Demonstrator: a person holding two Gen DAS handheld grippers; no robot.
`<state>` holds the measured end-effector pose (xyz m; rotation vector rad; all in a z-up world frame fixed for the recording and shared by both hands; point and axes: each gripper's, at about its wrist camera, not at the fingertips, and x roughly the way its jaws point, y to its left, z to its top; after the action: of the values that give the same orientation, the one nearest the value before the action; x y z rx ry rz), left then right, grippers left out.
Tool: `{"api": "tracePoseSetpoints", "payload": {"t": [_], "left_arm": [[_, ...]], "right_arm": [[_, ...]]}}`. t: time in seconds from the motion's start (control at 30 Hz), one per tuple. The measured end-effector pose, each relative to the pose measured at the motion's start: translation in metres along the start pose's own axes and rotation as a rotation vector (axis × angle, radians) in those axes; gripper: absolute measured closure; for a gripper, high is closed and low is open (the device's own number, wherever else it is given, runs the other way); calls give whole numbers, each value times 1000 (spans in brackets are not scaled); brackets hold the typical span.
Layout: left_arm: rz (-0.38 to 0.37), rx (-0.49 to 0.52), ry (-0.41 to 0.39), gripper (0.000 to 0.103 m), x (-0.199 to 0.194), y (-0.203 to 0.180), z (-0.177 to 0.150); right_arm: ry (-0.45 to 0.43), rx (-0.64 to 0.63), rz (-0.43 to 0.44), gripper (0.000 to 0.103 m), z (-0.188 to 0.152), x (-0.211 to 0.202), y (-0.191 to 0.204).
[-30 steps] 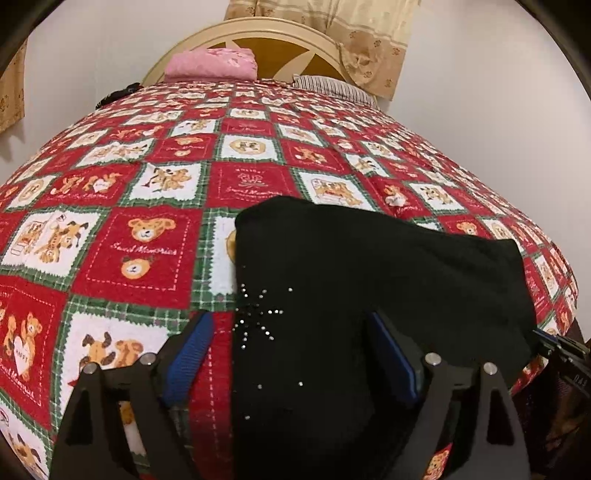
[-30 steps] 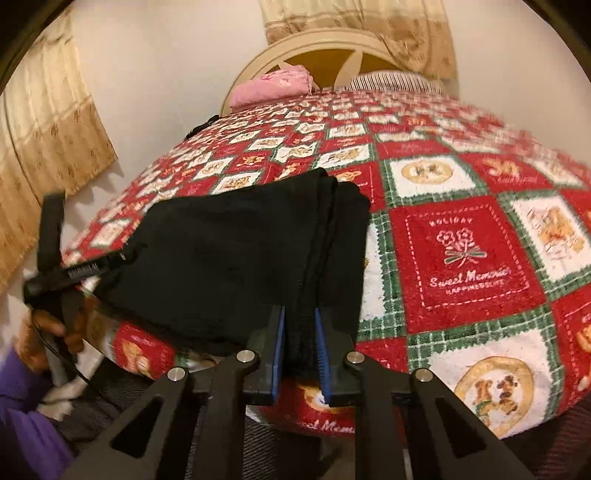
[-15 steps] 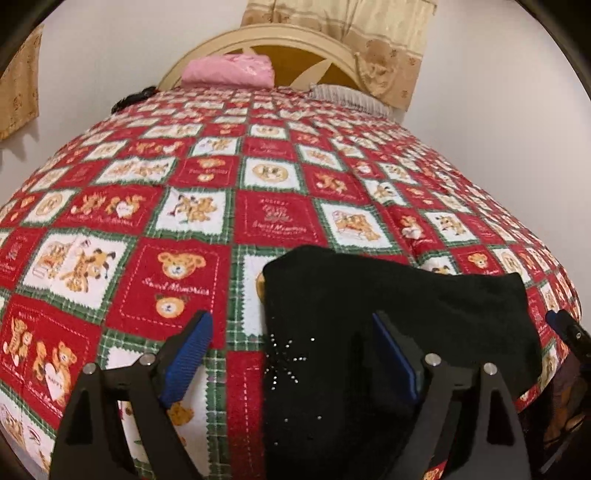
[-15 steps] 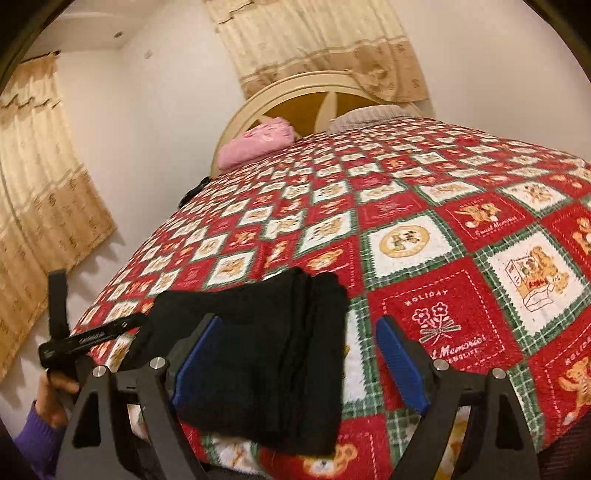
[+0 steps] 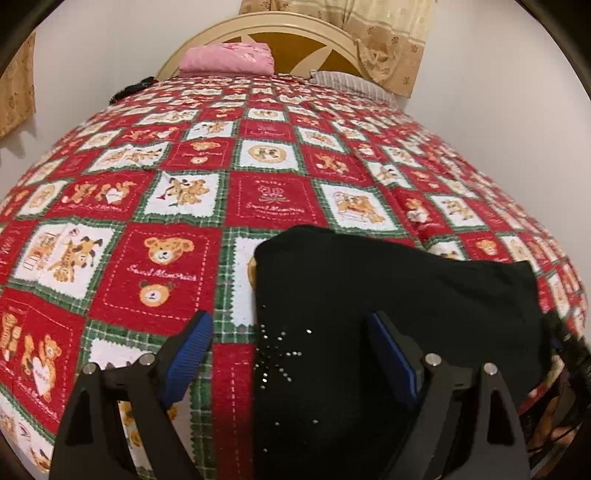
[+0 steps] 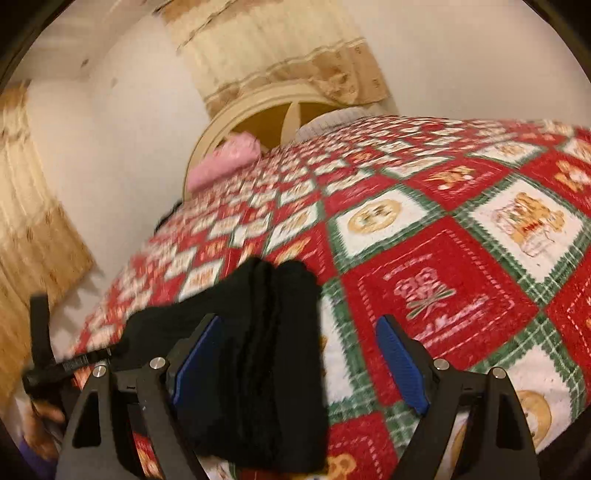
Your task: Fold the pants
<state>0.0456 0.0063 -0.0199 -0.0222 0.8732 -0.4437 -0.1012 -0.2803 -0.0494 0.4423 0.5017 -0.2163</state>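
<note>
The black pants lie folded into a compact rectangle on the red patchwork bedspread, at the near edge of the bed. A rhinestone pattern shows on the cloth near me. My left gripper is open, above the pants' left edge, holding nothing. In the right wrist view the folded pants show stacked layers along their right edge. My right gripper is open above that edge, holding nothing. The left gripper also shows there at the far left.
A pink folded cloth and a striped pillow lie at the headboard. Curtains hang at left and behind the bed. White walls flank the bed. The bed's front edge is directly below both grippers.
The right gripper let go of the pants' folded edge, opened wide and lifted back. The left gripper stayed open and drew back slightly. The pants rest flat.
</note>
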Motion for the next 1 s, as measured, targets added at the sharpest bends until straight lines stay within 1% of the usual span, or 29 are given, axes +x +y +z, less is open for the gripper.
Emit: {"api": "tracePoseSetpoints", "payload": {"t": [0.03, 0.1, 0.13, 0.2, 0.23, 0.3, 0.33, 0.4, 0.5, 0.57, 0.6, 0.7, 0.83, 0.9, 1.0], "left_arm": [[-41, -25, -13, 14, -3, 5, -2], [-93, -72, -34, 14, -5, 11, -5], [-134, -111, -36, 14, -5, 17, -8], [-182, -157, -22, 14, -4, 23, -10], [-209, -185, -30, 14, -6, 28, -12], [-224, -206, -37, 14, -8, 32, -13], [-225, -210, -28, 14, -7, 32, -13], [-213, -189, -14, 14, -6, 27, -14], [-157, -110, 3, 14, -4, 11, -14], [-139, -101, 9, 14, -3, 9, -16], [-142, -108, 14, 14, -4, 10, -17], [-176, -143, 40, 14, -8, 13, -21], [-247, -204, 73, 14, -9, 15, -24], [-291, -237, 81, 14, -7, 17, -25], [-347, -317, 87, 18, -4, 29, -24]], "right_arm": [[11, 2, 2, 17, -1, 1, 2], [24, 22, 12, 17, -3, 2, 5], [32, 23, 14, 17, -4, 3, 7], [57, -12, 20, 17, -7, 5, 17], [67, -25, 30, 17, -9, 6, 21], [70, -57, 23, 18, -14, 7, 29], [66, -75, 5, 21, -16, 7, 31], [61, -85, -18, 39, -18, 8, 29], [68, -26, 26, 49, -15, 7, 16], [70, -9, 42, 49, -15, 8, 12], [69, -12, 43, 49, -15, 8, 12], [72, -33, 52, 49, -16, 8, 14], [74, 0, 89, 49, -16, 9, 7], [75, -4, 89, 49, -16, 9, 7], [80, 3, 99, 49, -16, 9, 6]]}}
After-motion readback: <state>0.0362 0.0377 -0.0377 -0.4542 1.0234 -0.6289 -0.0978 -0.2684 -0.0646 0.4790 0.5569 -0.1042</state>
